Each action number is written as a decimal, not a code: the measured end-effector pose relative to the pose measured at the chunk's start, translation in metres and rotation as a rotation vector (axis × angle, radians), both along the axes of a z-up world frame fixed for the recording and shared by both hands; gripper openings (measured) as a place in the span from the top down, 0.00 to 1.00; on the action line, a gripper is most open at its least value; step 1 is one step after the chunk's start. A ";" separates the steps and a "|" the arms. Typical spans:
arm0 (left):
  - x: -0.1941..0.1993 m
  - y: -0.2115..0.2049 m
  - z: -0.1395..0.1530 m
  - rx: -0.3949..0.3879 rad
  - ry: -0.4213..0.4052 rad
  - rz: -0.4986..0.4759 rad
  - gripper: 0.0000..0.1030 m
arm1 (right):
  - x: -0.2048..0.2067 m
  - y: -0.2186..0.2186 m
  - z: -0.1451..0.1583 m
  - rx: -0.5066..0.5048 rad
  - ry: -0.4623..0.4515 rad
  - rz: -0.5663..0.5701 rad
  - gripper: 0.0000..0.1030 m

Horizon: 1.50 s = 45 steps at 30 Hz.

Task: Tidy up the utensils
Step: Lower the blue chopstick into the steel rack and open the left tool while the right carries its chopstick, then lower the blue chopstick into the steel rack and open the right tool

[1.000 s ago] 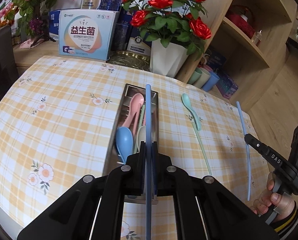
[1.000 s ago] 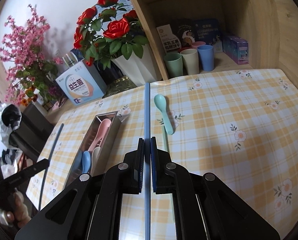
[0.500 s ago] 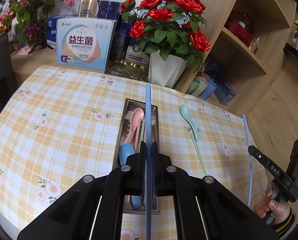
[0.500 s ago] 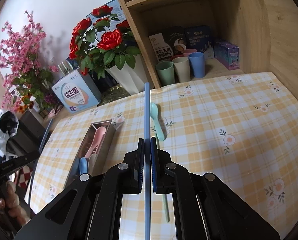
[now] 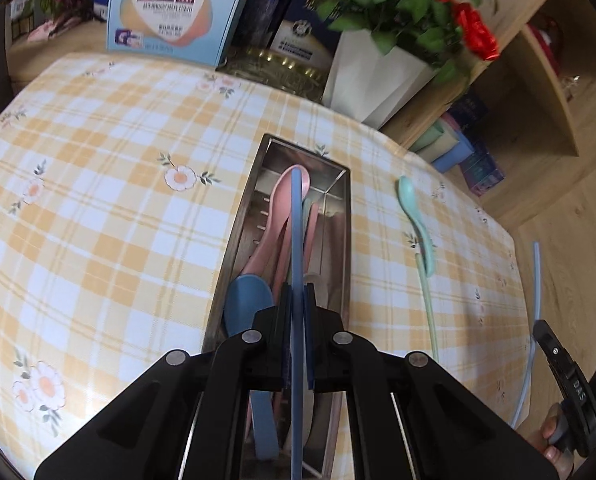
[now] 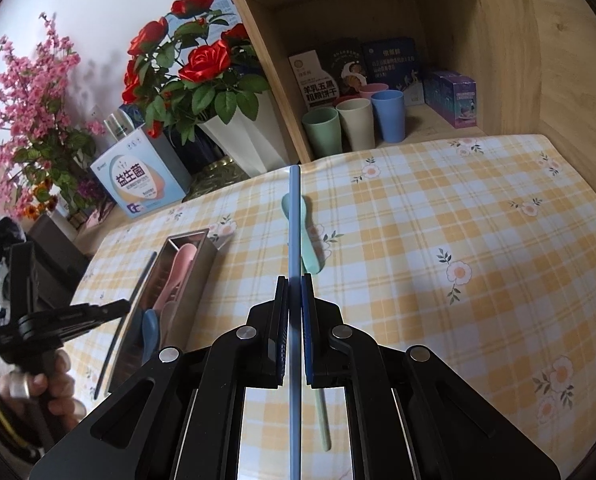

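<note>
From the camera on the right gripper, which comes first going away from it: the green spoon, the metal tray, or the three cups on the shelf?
1. Green spoon, on the cloth just ahead of the right gripper.
2. Metal tray, off to its left.
3. Cups, farthest, on the shelf behind the table.

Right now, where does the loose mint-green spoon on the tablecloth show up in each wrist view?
Left wrist view: the mint-green spoon lies right of centre on the tablecloth, to the right of the metal tray.
Right wrist view: the mint-green spoon sits at centre, partly behind the blue chopstick that the right gripper grips.
Shared landmark: the white vase of red roses.
</note>
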<state>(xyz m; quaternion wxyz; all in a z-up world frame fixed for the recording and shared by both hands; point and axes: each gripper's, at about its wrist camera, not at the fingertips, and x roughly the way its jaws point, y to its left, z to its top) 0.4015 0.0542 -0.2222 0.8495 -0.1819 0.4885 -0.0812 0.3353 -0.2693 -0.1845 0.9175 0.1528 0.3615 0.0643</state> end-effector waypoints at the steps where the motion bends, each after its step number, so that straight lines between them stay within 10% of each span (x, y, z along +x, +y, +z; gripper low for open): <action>1: 0.003 -0.001 -0.004 0.002 0.011 0.003 0.94 | 0.002 -0.001 -0.002 -0.001 0.004 -0.001 0.94; 30: 0.020 -0.016 -0.007 0.114 0.020 -0.097 0.93 | 0.006 -0.012 -0.017 0.058 0.048 -0.025 0.94; 37: -0.006 -0.018 0.042 0.228 -0.124 -0.136 0.57 | 0.000 -0.006 -0.012 0.073 0.047 -0.022 0.94; 42: -0.032 -0.016 0.080 0.270 -0.239 -0.134 0.11 | -0.005 -0.002 0.005 0.065 0.014 -0.025 0.94; 45: -0.048 -0.013 0.100 0.286 -0.308 -0.126 0.06 | -0.010 0.003 0.021 0.050 -0.016 -0.024 0.94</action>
